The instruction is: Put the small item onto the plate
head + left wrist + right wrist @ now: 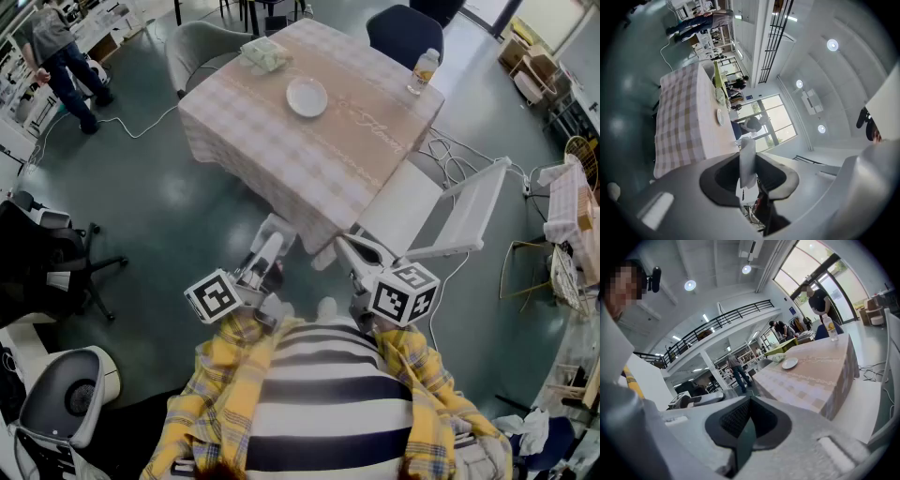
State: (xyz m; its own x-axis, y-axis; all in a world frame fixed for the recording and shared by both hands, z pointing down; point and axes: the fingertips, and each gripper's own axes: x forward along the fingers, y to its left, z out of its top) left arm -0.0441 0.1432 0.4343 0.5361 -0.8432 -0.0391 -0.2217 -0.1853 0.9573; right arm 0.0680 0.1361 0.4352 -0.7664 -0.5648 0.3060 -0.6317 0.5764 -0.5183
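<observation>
White round plate lies bare on the far checked table, well apart from the left gripper and right gripper, both pressed together on nothing, so stepping close before reaching seems wise
</observation>
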